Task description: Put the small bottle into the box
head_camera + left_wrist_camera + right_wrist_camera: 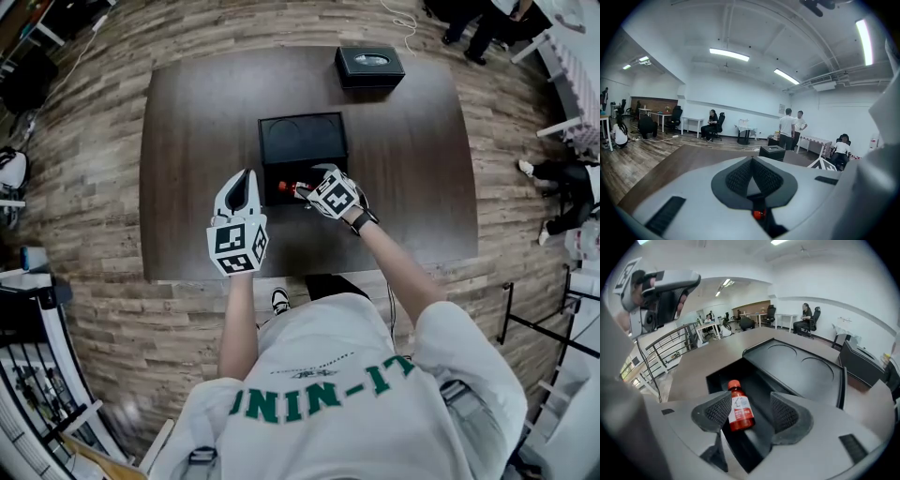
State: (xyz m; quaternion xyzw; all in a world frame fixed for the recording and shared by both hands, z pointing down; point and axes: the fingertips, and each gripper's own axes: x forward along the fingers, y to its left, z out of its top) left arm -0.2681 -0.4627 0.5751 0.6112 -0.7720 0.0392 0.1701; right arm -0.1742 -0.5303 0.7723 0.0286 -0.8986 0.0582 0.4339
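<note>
While person stood at dark brown rectangular wooden table [187,150], right gripper [751,414] hung tilted down over open black box [302,141] at twelve o'clock, claw spread wide, pinching nothing. Small red plastic bottle [739,409], red cap, white label, lay on side inside box tray, between spread pads, cap toward left gripper [246,180]. Left gripper at nine o'clock of bottle, claw pressed together, empty. Black case with oval top slot [369,66] at one o'clock of box.

Small red-capped bottle [739,411], labelled, lies on its side inside the open black box [761,385]; untouched.
</note>
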